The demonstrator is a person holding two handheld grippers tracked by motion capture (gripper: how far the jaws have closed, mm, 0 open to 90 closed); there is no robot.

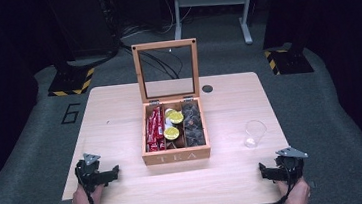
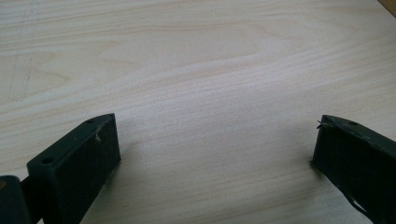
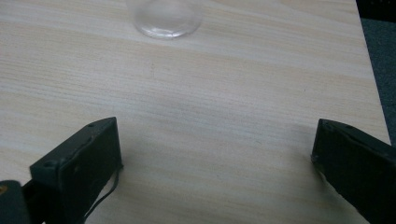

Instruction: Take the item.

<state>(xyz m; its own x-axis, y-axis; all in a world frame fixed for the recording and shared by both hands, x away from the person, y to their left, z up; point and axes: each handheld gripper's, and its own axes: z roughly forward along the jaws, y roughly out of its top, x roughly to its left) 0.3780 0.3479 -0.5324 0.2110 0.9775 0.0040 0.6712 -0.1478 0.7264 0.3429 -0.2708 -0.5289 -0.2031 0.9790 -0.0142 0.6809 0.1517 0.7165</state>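
Left tool (image 1: 106, 175) and right tool (image 1: 270, 172) rest on the surface (image 1: 120, 118), jaws wide, empty. Clear cup (image 1: 254, 134) stands at 11 o'clock near right tool; open tea box (image 1: 176, 156) at centre.

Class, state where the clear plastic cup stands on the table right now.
In the high view the clear plastic cup stands upright on the table's right side, between the open tea box and the right gripper, touching neither.

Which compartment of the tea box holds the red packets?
The left compartment of the tea box; the middle one holds yellow-lidded pods, the right one dark packets.
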